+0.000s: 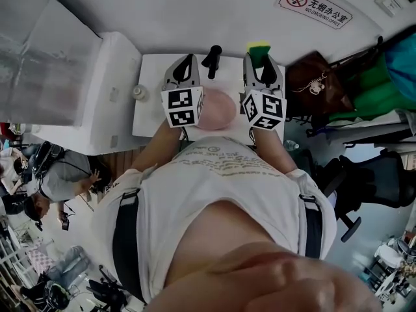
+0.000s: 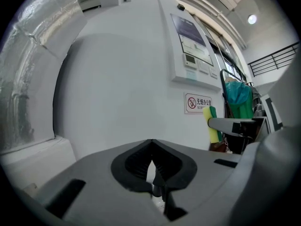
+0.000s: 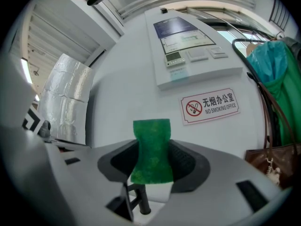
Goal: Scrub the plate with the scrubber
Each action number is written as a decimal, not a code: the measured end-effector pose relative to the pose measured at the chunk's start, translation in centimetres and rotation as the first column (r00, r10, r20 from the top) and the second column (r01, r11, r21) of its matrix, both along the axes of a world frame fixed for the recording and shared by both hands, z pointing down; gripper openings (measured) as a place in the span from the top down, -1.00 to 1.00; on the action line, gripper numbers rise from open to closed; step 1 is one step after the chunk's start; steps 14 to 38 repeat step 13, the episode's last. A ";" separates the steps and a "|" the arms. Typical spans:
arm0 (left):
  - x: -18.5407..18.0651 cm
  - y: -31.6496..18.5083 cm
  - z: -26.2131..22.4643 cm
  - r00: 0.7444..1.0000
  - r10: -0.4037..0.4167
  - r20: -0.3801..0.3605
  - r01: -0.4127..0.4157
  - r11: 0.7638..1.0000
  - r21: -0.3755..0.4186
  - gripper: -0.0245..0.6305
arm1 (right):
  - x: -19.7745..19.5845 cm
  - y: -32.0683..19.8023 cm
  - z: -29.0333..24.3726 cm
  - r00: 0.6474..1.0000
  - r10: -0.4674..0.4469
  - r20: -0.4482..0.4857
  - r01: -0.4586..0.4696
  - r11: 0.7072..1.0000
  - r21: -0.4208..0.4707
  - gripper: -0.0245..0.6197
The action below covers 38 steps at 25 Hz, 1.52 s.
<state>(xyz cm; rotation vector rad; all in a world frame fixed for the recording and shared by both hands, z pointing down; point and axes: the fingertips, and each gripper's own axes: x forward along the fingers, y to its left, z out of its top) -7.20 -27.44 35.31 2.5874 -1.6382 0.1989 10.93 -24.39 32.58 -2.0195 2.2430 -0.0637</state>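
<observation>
**Head view.** The left claw (image 1: 187,60) and right claw (image 1: 262,62) hang above the white tabletop (image 1: 151,112). The pink plate (image 1: 218,109) appears to lie below and between them, gripped by neither.

**Left gripper view.** The left claw (image 2: 151,146) is pressed together and empty, aimed at the wall. No plate shows ahead of it.

**Right gripper view.** The right claw (image 3: 151,150) pinches the green scrubber (image 3: 150,131), which projects beyond its tips.

**Hazard.** The plate is unrestrained, so scrubbing pressure could slide it across the tabletop. The soft scrubber could also twist out of the pinch.

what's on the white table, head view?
A pink plate, a small bottle, a dark handled object. The left hand-held gripper covers the plate's left edge; whatever lies under it and the right hand-held gripper is hidden.
</observation>
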 end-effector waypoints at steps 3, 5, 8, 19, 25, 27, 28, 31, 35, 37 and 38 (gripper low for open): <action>0.2 0.1 -0.7 1.000 0.007 -0.009 -0.007 1.000 0.002 0.86 | 0.2 -0.1 -0.5 1.000 0.005 0.004 -0.005 1.000 0.003 0.29; 0.5 0.4 -1.1 1.000 0.014 -0.012 -0.014 1.000 0.008 0.86 | 0.3 0.1 -0.7 1.000 0.007 0.007 -0.007 1.000 0.005 0.29; 0.7 0.9 -1.4 1.000 0.016 0.003 -0.016 1.000 0.018 0.86 | 0.5 0.4 -0.6 1.000 0.009 0.008 -0.009 1.000 0.003 0.29; 1.1 1.2 -1.3 1.000 0.016 0.009 -0.016 1.000 0.012 0.86 | 0.6 0.4 -0.5 1.000 0.003 0.017 -0.003 1.000 0.002 0.29; 1.1 1.2 -1.3 1.000 0.016 0.009 -0.016 1.000 0.012 0.86 | 0.6 0.4 -0.5 1.000 0.003 0.017 -0.003 1.000 0.002 0.29; 1.1 1.2 -1.3 1.000 0.016 0.009 -0.016 1.000 0.012 0.86 | 0.6 0.4 -0.5 1.000 0.003 0.017 -0.003 1.000 0.002 0.29; 1.1 1.2 -1.3 1.000 0.016 0.009 -0.016 1.000 0.012 0.86 | 0.6 0.4 -0.5 1.000 0.003 0.017 -0.003 1.000 0.002 0.29; 1.1 1.2 -1.3 1.000 0.016 0.009 -0.016 1.000 0.012 0.86 | 0.6 0.4 -0.5 1.000 0.003 0.017 -0.003 1.000 0.002 0.29; 1.1 1.2 -1.3 1.000 0.016 0.009 -0.016 1.000 0.012 0.86 | 0.6 0.4 -0.5 1.000 0.003 0.017 -0.003 1.000 0.002 0.29; 1.1 1.2 -1.3 1.000 0.016 0.009 -0.016 1.000 0.012 0.86 | 0.6 0.4 -0.5 1.000 0.003 0.017 -0.003 1.000 0.002 0.29; 1.1 1.2 -1.3 1.000 0.016 0.009 -0.016 1.000 0.012 0.86 | 0.6 0.4 -0.5 1.000 0.003 0.017 -0.003 1.000 0.002 0.29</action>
